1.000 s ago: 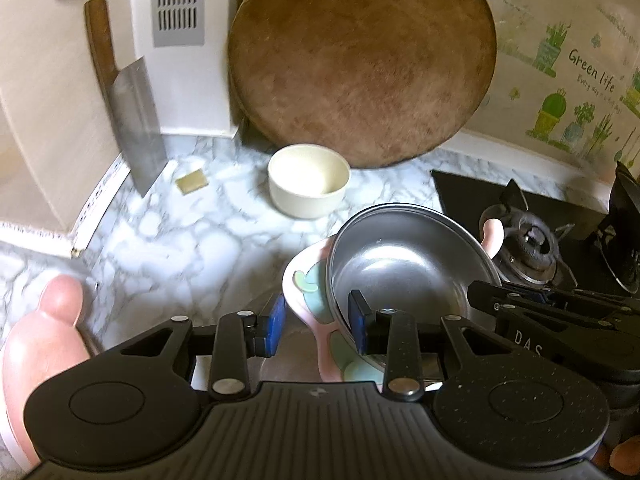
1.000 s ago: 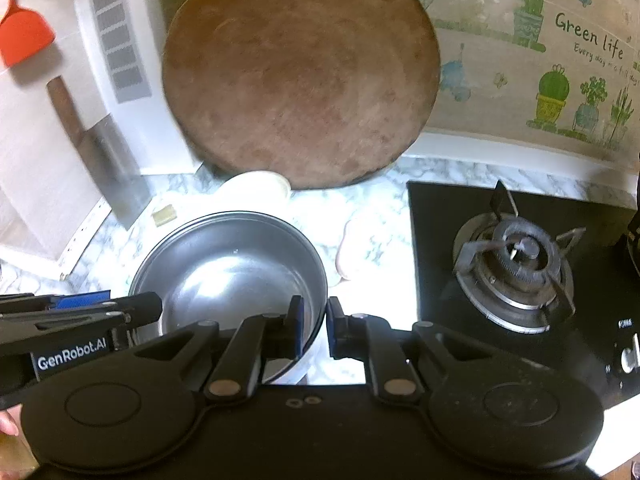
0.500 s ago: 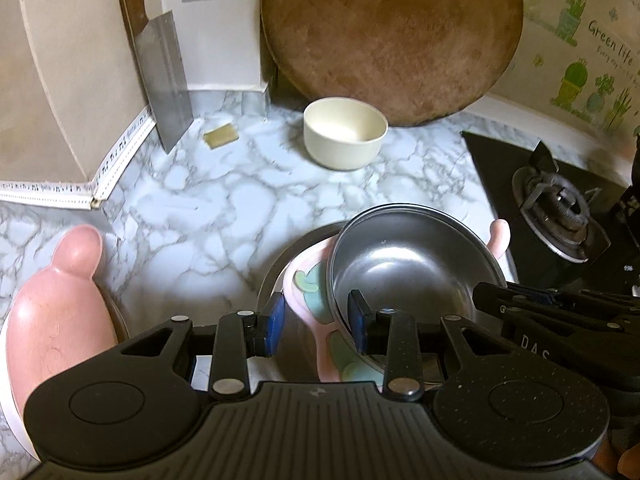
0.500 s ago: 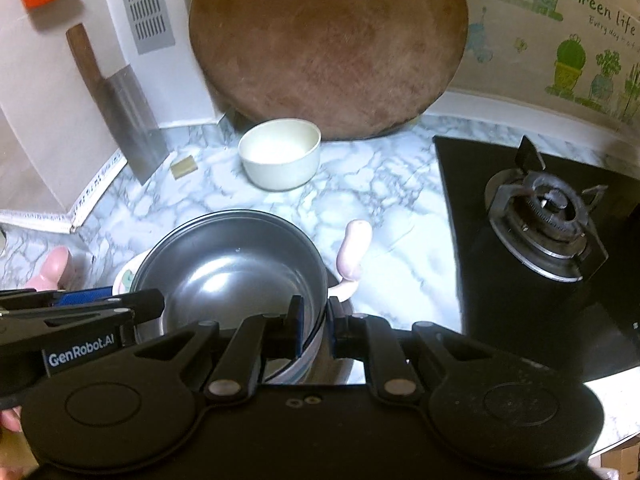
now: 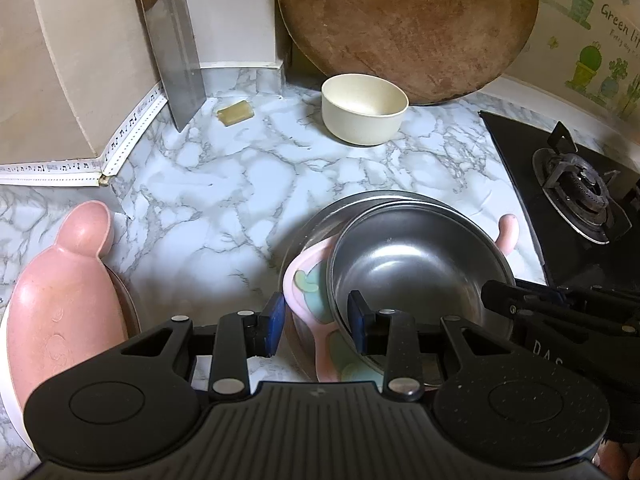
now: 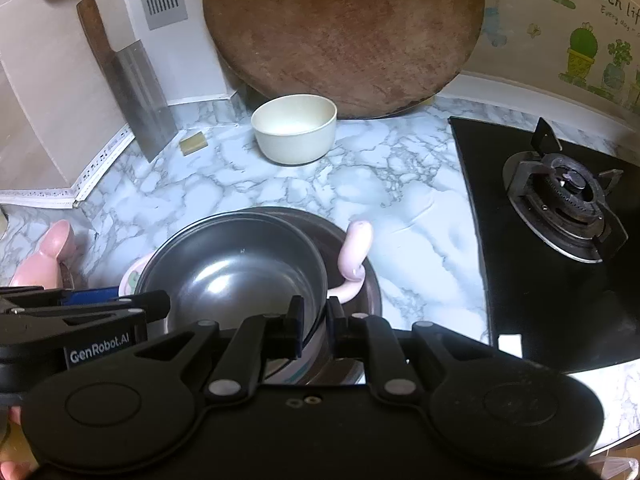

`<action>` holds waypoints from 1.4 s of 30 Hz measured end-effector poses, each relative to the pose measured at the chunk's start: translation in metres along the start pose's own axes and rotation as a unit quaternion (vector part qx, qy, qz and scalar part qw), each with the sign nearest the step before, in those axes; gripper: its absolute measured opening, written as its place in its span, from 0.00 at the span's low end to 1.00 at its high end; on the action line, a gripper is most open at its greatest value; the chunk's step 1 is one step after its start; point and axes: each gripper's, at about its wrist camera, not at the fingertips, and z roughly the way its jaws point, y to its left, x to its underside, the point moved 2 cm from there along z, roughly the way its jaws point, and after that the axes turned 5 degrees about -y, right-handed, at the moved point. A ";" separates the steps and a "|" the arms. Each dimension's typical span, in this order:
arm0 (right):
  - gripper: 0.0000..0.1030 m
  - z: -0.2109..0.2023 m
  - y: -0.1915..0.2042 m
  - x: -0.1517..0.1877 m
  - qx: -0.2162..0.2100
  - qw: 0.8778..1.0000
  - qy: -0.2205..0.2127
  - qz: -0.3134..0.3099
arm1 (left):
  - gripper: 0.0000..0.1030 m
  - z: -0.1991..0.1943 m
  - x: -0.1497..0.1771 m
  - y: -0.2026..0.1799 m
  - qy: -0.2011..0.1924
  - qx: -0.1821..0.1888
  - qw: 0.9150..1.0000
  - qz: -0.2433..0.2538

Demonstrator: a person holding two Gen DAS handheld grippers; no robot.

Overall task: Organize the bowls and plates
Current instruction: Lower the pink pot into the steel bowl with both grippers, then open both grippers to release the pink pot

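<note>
A steel bowl (image 5: 416, 272) (image 6: 236, 276) sits in a pink plate with ear-shaped handles (image 5: 308, 280) (image 6: 354, 256), which lies in a larger steel plate (image 5: 316, 228) (image 6: 360, 252) on the marble counter. My left gripper (image 5: 314, 322) straddles the near rims of the pink plate and bowl, jaws apart. My right gripper (image 6: 314, 330) is shut on the steel bowl's near right rim. A cream bowl (image 5: 364, 108) (image 6: 294, 128) stands at the back. A second pink plate (image 5: 60, 300) (image 6: 44, 260) rests on a white plate at the left.
A round wooden board (image 5: 408, 28) (image 6: 344, 32) leans on the back wall. A cleaver (image 5: 176, 56) (image 6: 132, 84) leans at the back left, with a small yellow block (image 5: 235, 113) beside it. A black gas hob (image 5: 580, 196) (image 6: 560, 208) lies to the right.
Both grippers and the stack of steel bowl and pink plate came down and back toward the near counter. The stack now rests in the larger steel plate. The right jaws look slightly wider.
</note>
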 end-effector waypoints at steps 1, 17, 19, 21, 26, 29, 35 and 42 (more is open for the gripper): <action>0.13 0.001 0.000 0.001 -0.001 1.000 0.001 0.000 | 0.32 0.001 0.000 0.000 0.001 0.000 1.000 0.000; 0.13 0.011 0.000 0.005 -0.007 1.000 0.005 0.006 | 0.31 0.016 0.006 0.004 -0.006 0.000 1.000 0.009; 0.13 0.011 0.000 0.004 -0.008 1.000 0.005 0.007 | 0.31 0.018 0.006 0.005 -0.004 0.001 1.000 0.006; 0.13 0.012 0.001 0.004 -0.008 1.000 0.006 0.007 | 0.31 0.020 0.005 0.007 -0.002 0.003 1.000 0.003; 0.14 0.014 0.002 0.001 -0.006 1.000 0.011 0.007 | 0.32 0.023 0.002 0.009 0.000 0.006 1.000 0.003; 0.14 0.016 0.003 0.000 -0.005 1.000 0.013 0.006 | 0.32 0.026 0.001 0.010 0.000 0.008 1.000 0.006; 0.14 0.017 0.001 -0.003 -0.009 1.000 0.021 0.017 | 0.32 0.024 0.000 0.016 -0.002 0.022 1.000 -0.001; 0.14 0.008 0.000 -0.006 -0.019 0.999 0.023 0.014 | 0.35 0.011 -0.003 0.021 -0.012 0.030 0.999 0.007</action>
